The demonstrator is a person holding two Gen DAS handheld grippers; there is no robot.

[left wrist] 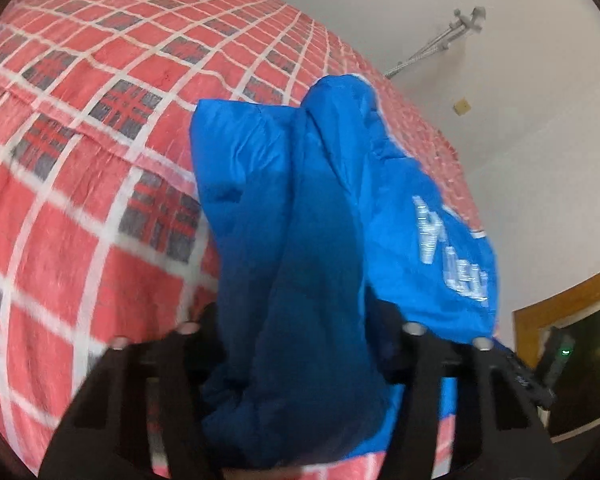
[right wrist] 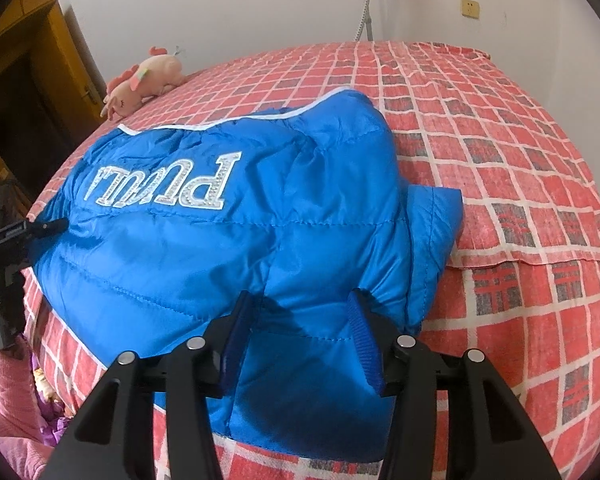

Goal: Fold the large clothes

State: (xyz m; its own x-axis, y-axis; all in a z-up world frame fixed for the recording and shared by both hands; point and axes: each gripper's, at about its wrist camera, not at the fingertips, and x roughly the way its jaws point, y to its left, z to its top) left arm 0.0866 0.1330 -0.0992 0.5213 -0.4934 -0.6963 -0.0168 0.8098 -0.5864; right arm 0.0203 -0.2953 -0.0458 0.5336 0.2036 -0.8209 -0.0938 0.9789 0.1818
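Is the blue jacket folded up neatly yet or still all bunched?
Still bunched. The blue jacket lies puffy on the bed, one sleeve sticking out sideways.

A bed (right wrist: 500,128) under a red checked cover, white lines crossing grey-and-red plaid squares.

A blue padded jacket (right wrist: 204,248) with silver lettering lies on the near part of the cover, one sleeve folded over at its right side and its lower edge reaching the bed's front. A pink plush toy (right wrist: 144,80) lies at the far left corner, well apart from the jacket, by the white wall.
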